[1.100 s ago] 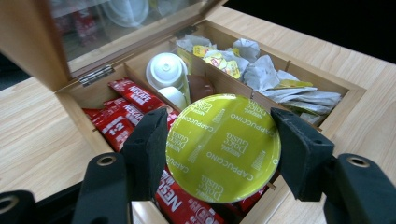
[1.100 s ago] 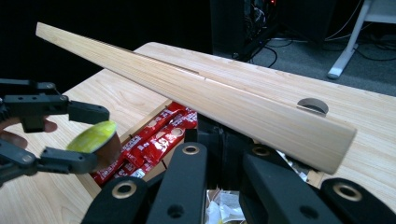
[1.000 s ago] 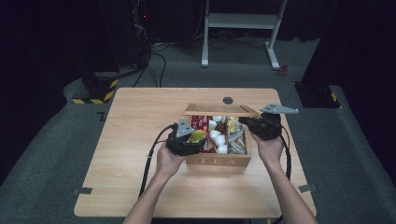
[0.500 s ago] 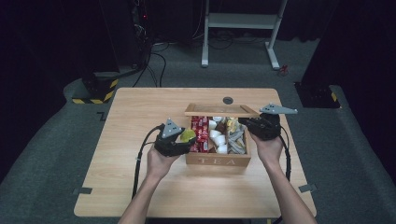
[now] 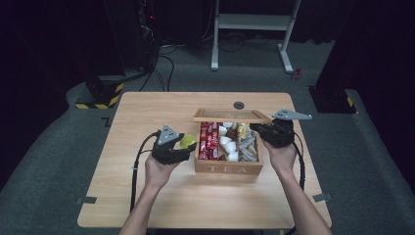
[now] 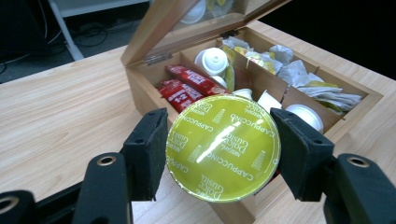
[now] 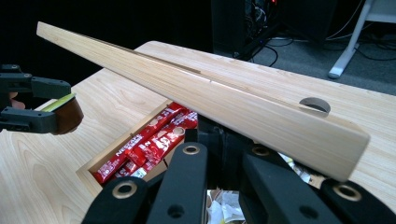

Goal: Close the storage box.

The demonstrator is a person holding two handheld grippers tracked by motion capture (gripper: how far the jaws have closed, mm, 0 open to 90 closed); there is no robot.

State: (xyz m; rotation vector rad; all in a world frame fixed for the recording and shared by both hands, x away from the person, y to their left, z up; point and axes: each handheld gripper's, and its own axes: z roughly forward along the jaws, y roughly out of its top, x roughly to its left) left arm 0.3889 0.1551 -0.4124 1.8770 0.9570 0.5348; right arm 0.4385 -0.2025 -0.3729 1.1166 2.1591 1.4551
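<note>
Your left claw is gripping a round green-lidded coffee capsule, lid facing you, left of the tea box; your right claw is clamping the box's lid.

My high view is dim all round: the floor and far corners drop to near black, and only the table is lit, from above, with soft shadows. It looks slightly soft and grainy. In the left gripper view a white streak of glare crosses the green capsule lid. In the right gripper view the near jaws blur, and the far background is dark.
</note>
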